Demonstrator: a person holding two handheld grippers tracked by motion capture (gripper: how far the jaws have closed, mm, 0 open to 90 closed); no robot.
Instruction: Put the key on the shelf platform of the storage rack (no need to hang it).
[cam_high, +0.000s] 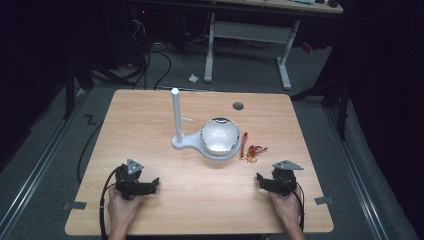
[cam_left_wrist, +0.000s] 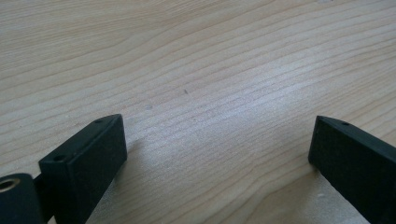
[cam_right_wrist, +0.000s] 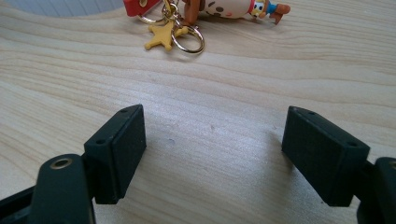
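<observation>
Item: keychain (cam_right_wrist: 187, 18), figure charm with gold star and rings on a red strap, lying flat on the table (cam_high: 150, 130) just right of the white stand's (cam_high: 176, 117) bowl (cam_high: 219, 135).
Risk: strap and loose rings may slip from a shallow pinch; the charm could drag against the stand base; the peg, probably the hanging point, is thin.
Pose: right gripper (cam_right_wrist: 212, 140) low, aimed at the keychain, jaws wide, empty. Left gripper (cam_left_wrist: 217, 144) resting near the front edge, jaws wide, empty
</observation>
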